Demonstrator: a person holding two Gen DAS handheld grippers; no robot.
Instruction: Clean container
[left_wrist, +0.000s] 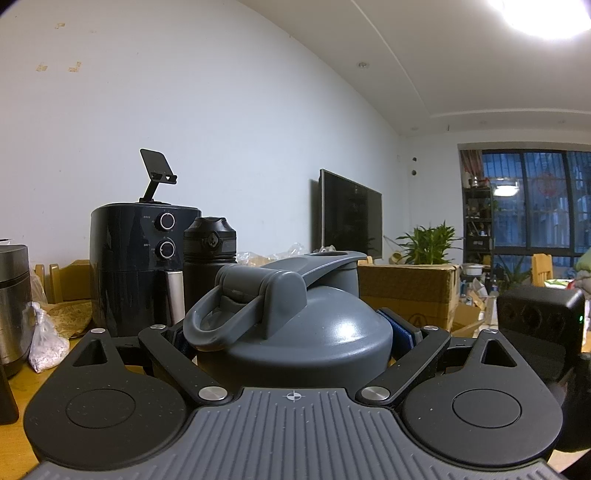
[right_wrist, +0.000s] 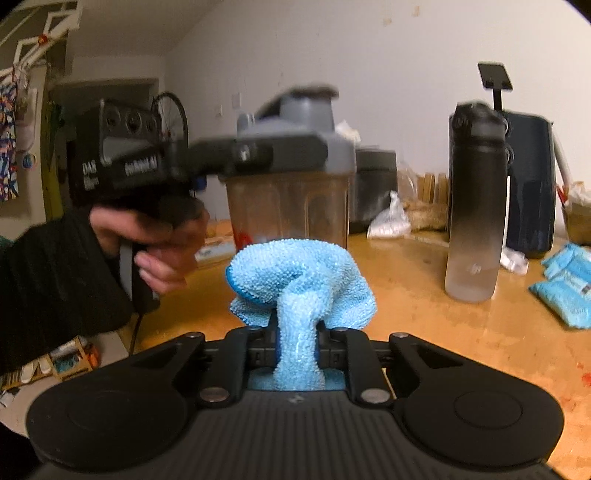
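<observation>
Presently, both tools are engaged and the wiping itself looks not yet begun. The left gripper (right_wrist: 258, 153) is clamped across the grey lid of the container (right_wrist: 288, 206), a clear-bodied shaker standing on the wooden table (right_wrist: 424, 295); from the left wrist view the blue pads press either side of the lid (left_wrist: 295, 325), its spout cap closed. The right gripper (right_wrist: 297, 347) is closed tight on a blue microfibre cloth (right_wrist: 299, 280), which bunches out ahead of the jaws, just in front of the container's lower wall (contact cannot be confirmed; the view is blurred). The container's walls appear cloudy. Judgement: cloth secured, container steadied; all wiping of the body remains, and the lid is still on, so any interior cleaning is outstanding.
</observation>
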